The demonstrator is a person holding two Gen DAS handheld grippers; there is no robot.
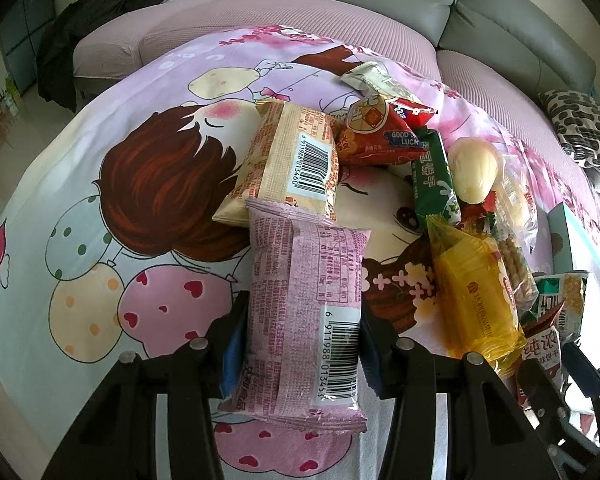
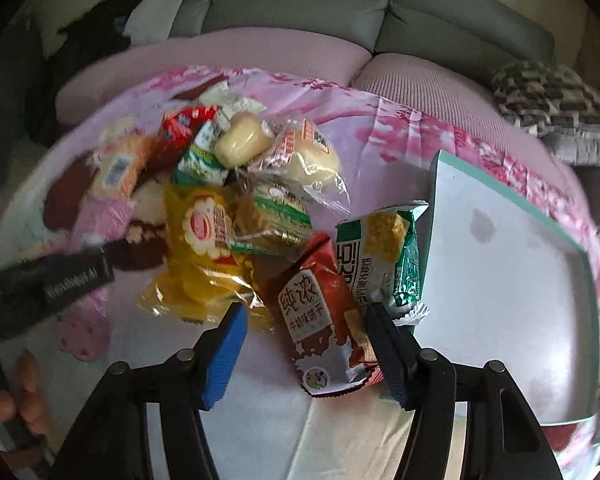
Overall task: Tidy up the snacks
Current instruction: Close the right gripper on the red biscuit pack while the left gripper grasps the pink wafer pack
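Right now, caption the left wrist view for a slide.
Left gripper clamps a pink snack pack beside the snack pile.

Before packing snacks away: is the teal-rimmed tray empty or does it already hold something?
Empty, as far as shown: the tray has only bare white floor with faint smudges; the green packet lies beside its edge.

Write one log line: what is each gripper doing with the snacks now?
left gripper: shut on pink snack packet | right gripper: around red biscuit packet, one pad clear | tray: no snacks seen

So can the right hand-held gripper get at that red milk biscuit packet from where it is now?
Probably yes: the right hand-held gripper already straddles the red biscuit packet, nothing lies on top, though one finger crowds the green-and-white packet.
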